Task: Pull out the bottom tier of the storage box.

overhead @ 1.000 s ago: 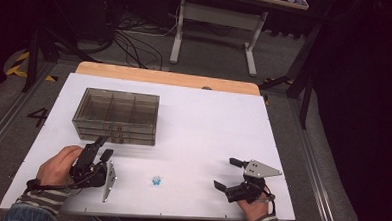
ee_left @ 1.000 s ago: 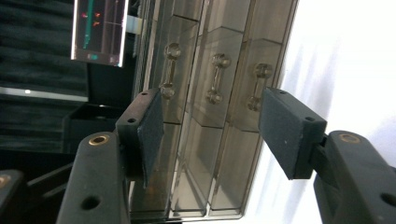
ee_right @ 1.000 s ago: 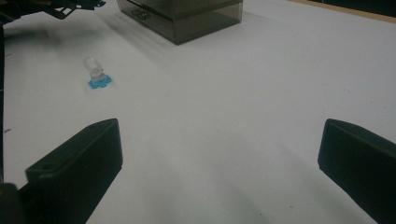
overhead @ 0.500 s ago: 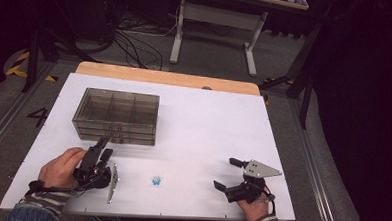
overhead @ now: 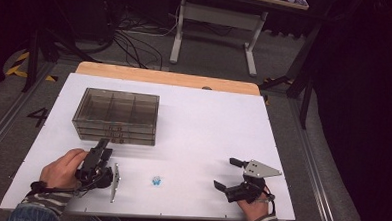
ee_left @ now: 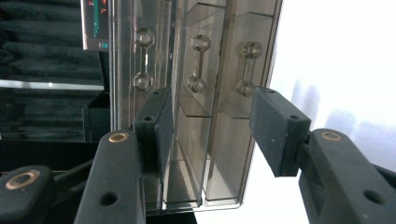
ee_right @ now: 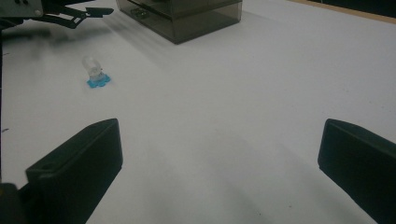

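Note:
A smoky clear drawer box (overhead: pixel 116 116) stands at the left of the white table (overhead: pixel 208 121). My left gripper (overhead: pixel 103 148), rolled onto its side in a hand, points at the box's front from close by. In the left gripper view its jaws (ee_left: pixel 210 126) frame the front and its three knobbed handles; the middle handle (ee_left: pixel 198 63) lies just ahead of the gap. The jaws have just been closing and the pads touch nothing. My right gripper (overhead: pixel 226 173) rests open at the front right, its jaws (ee_right: pixel 219 158) wide over bare table. A small clear-and-blue piece (overhead: pixel 156 180) (ee_right: pixel 95 74) lies between the hands.
The table's wooden strip (overhead: pixel 165 76) runs along the far edge. Beyond it are a grey floor with cables and a metal desk frame (overhead: pixel 212 36). From the right gripper view, the drawer box (ee_right: pixel 182 14) and the left gripper (ee_right: pixel 70 14) are far off.
The left gripper has edged a little toward the box front and its jaws stand narrower. The right gripper has kept still.

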`<state>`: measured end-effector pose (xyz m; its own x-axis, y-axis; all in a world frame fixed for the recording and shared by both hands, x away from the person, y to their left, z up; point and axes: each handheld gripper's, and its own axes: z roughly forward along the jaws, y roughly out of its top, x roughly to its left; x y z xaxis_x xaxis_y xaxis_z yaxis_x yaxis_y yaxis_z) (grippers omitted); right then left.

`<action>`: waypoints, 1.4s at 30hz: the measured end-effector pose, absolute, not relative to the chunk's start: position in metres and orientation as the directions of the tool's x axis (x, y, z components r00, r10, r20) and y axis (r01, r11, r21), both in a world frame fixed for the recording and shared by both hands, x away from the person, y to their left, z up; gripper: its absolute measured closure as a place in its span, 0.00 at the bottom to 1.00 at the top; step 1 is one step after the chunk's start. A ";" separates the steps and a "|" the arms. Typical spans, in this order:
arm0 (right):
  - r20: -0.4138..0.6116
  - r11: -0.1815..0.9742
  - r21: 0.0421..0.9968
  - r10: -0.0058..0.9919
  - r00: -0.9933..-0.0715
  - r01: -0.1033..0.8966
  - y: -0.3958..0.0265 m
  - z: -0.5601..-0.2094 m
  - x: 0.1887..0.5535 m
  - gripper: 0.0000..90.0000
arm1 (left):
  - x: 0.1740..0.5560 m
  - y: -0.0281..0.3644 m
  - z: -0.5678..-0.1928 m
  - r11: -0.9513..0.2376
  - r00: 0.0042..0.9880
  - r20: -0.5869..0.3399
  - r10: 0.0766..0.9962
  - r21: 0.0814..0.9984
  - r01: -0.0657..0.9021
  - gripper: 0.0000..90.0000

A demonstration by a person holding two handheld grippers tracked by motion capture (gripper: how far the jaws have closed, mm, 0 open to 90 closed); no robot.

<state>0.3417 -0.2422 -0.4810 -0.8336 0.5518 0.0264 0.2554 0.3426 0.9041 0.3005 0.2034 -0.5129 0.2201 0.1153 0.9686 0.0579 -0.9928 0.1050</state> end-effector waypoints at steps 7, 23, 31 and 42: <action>0.027 0.343 0.903 0.553 -0.833 0.258 -0.242 -0.481 0.342 0.01 | 0.303 0.203 -0.514 -0.992 0.225 0.967 0.121 0.109 0.069 0.58; 0.029 0.340 0.903 0.564 -0.826 0.263 -0.242 -0.481 0.342 0.01 | 0.314 0.201 -0.519 -0.990 0.270 0.954 0.128 0.105 0.096 0.60; 0.023 0.344 0.901 0.569 -0.822 0.263 -0.242 -0.481 0.342 0.01 | 0.320 0.200 -0.521 -0.991 0.291 0.950 0.114 0.089 0.098 0.63; 0.016 0.350 0.899 0.573 -0.820 0.262 -0.241 -0.482 0.342 0.01 | 0.327 0.198 -0.524 -0.992 0.314 0.943 0.110 0.082 0.100 0.67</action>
